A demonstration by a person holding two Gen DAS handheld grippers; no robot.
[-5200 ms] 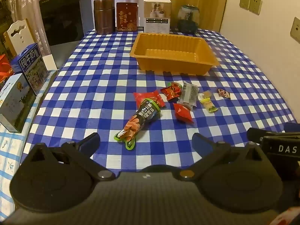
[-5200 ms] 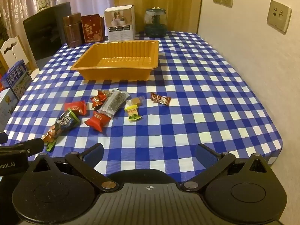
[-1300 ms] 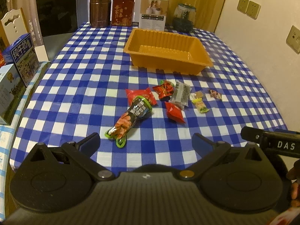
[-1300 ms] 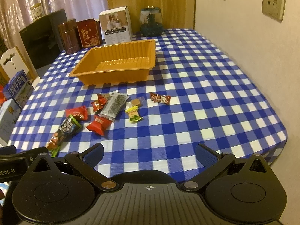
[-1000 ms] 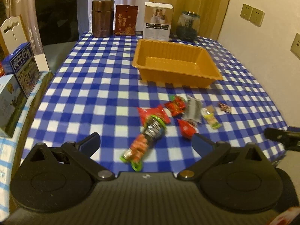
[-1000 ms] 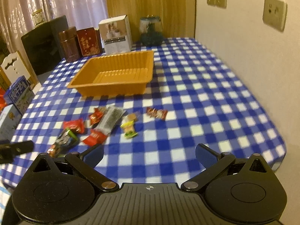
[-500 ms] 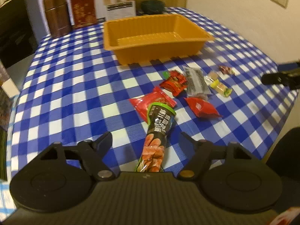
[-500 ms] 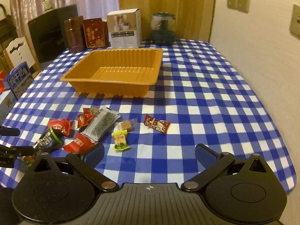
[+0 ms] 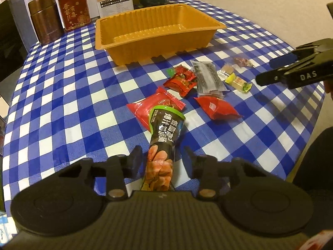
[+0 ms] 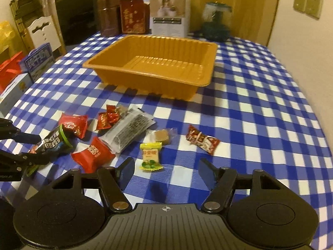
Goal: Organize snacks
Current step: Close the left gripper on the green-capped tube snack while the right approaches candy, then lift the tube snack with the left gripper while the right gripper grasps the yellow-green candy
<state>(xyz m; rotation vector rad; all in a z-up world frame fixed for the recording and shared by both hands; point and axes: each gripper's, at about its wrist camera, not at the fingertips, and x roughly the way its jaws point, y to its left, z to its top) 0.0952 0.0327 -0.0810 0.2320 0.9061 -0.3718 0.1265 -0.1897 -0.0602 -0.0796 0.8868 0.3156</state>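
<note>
A long dark snack packet (image 9: pixel 166 129) with a green rim lies on the checked cloth between the fingers of my left gripper (image 9: pixel 162 156). Its jaws are closing, and a thin gap still shows on each side of the packet. The right wrist view shows the same packet (image 10: pixel 54 143) inside the left gripper (image 10: pixel 29 148). My right gripper (image 10: pixel 166 168) hovers low over the cloth, jaws closing with nothing gripped. A yellow-green candy (image 10: pixel 150 155) lies just ahead between its fingertips, untouched. The empty orange tray (image 10: pixel 156 85) stands behind the snacks.
Loose on the cloth are red packets (image 9: pixel 216 107), a clear grey packet (image 10: pixel 129 131), a brown candy (image 10: pixel 160 135) and a dark red candy (image 10: pixel 203 139). Tins (image 9: pixel 44 23) and a white box (image 10: pixel 169 18) line the far edge. Boxes (image 10: pixel 39 62) stand off the table's left.
Both grippers have come down toward the table. The left one has moved over the long packet and narrowed its jaws around it. The right one has neared the yellow candy, jaws narrower.
</note>
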